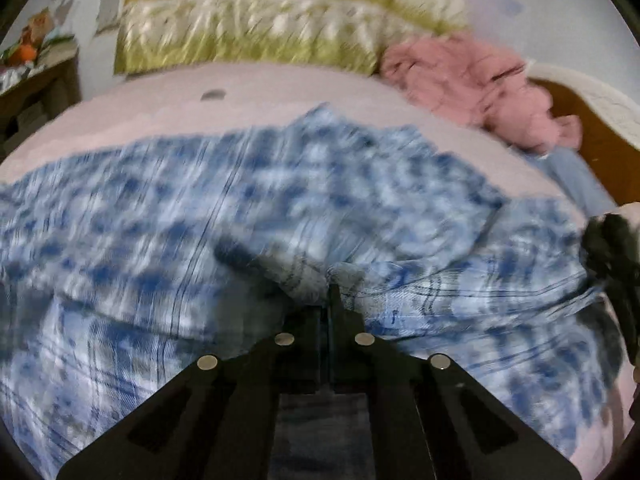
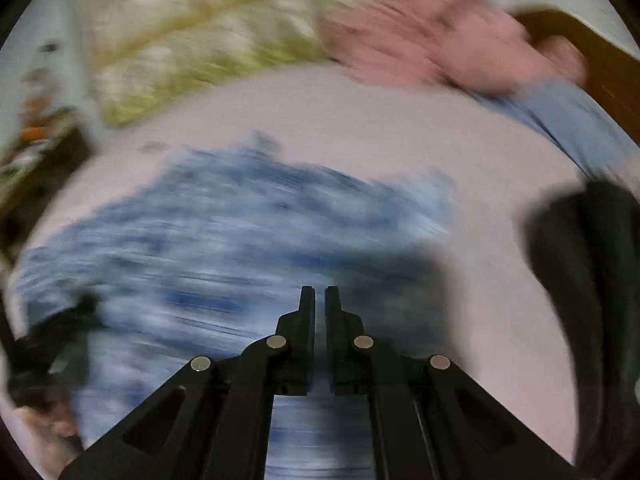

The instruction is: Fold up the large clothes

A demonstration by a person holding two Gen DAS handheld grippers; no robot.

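A large blue-and-white plaid garment (image 1: 280, 200) lies spread over the pale pink bed sheet (image 1: 160, 108). My left gripper (image 1: 332, 292) is shut on a bunched fold of it near its front edge, with cloth puckered up around the tips. In the right wrist view the same garment (image 2: 240, 232) is heavily blurred. My right gripper (image 2: 319, 294) hovers over its right part, shut, with only a thin slit between the fingers and no cloth seen in it. A dark blurred shape at the right edge of the left wrist view is the right gripper (image 1: 608, 248).
A crumpled pink garment (image 1: 472, 84) and a light blue cloth (image 1: 576, 176) lie at the bed's far right, by the wooden bed frame (image 1: 580, 120). Green floral pillows (image 1: 248, 32) stand at the head. A cluttered side table (image 1: 36, 80) is at the left. A dark blurred object (image 2: 580, 280) hangs at the right.
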